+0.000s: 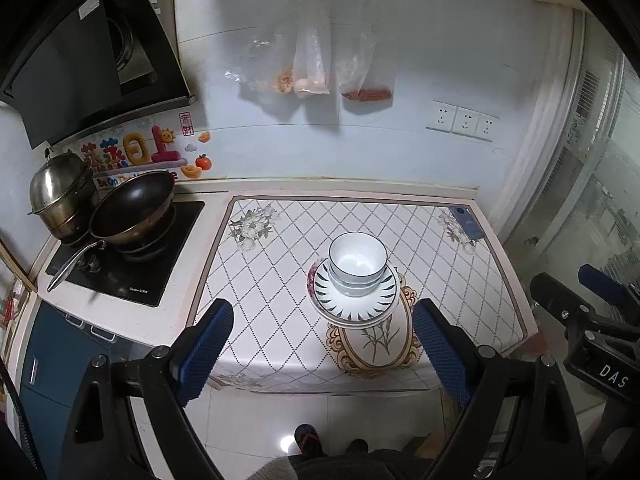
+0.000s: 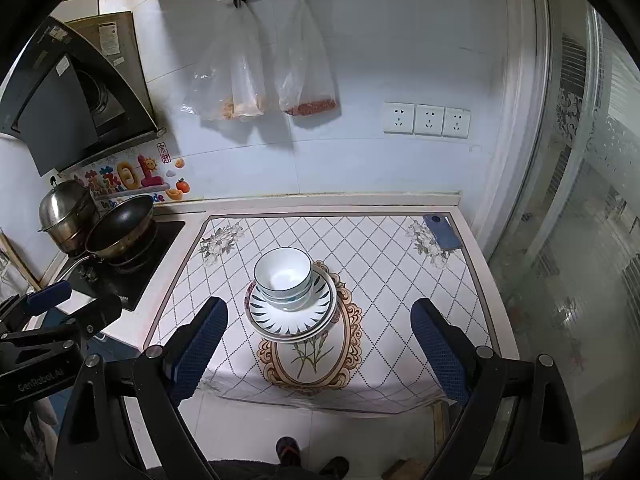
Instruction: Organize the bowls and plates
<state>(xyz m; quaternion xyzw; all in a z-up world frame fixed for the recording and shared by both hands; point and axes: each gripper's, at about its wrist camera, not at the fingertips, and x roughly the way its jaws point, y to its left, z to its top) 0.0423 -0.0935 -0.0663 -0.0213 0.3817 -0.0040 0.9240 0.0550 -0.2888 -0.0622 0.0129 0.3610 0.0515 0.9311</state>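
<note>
Nested white ceramic bowls (image 1: 357,266) are sitting on stacked leaf-patterned plates (image 1: 354,300) on the diamond-print tablecloth (image 1: 280,280). The left gripper (image 1: 323,340) and right gripper (image 2: 319,338) are hovering wide apart, holding nothing.

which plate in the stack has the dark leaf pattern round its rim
The top plate, directly under the bowls; the plates beneath it show only plain pale edges, one reddish at the left.

White counter (image 2: 192,204) under a diamond-patterned floral cloth (image 2: 380,280), bearing at the cloth's oval medallion a stack of plates (image 2: 292,320) topped with nested bowls (image 2: 283,270), a blue phone (image 2: 442,232) at the far right corner, and a black cooktop (image 2: 132,276) left of the cloth.
</note>
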